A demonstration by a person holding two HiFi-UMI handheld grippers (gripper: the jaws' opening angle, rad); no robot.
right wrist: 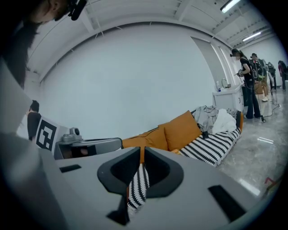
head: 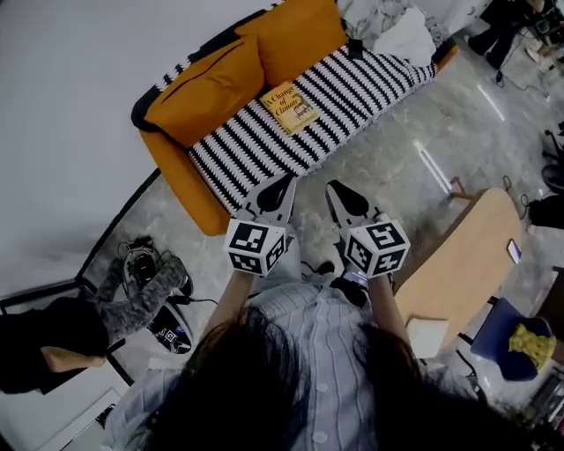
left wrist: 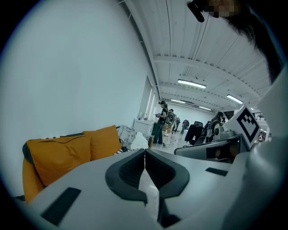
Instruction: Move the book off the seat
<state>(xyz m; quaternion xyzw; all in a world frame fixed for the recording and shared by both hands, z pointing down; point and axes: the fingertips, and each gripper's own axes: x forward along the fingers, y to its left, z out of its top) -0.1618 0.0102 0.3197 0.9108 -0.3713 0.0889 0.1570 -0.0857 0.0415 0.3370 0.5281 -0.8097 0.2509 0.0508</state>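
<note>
The pale fabric heap point(head: 392, 26) at the far end of the sofa point(head: 256, 150) was cut off by the head view's top edge. Lettering on the cover of the book point(head: 289, 107) was too small to read in full. In the left gripper view, the body of the left gripper point(left wrist: 145, 152) hid most of the striped seat, and distant people point(left wrist: 164, 117) were too small to make out.

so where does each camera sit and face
Head view: on the person's head, looking steeply down at the sofa and book; left gripper, right gripper, forearms, hair show.
Left gripper view: on the left gripper, along its shut jaws toward the orange cushions.
Right gripper view: on the right gripper, along its shut jaws at the striped seat.
Both gripper views share the cushions and the other gripper.
</note>
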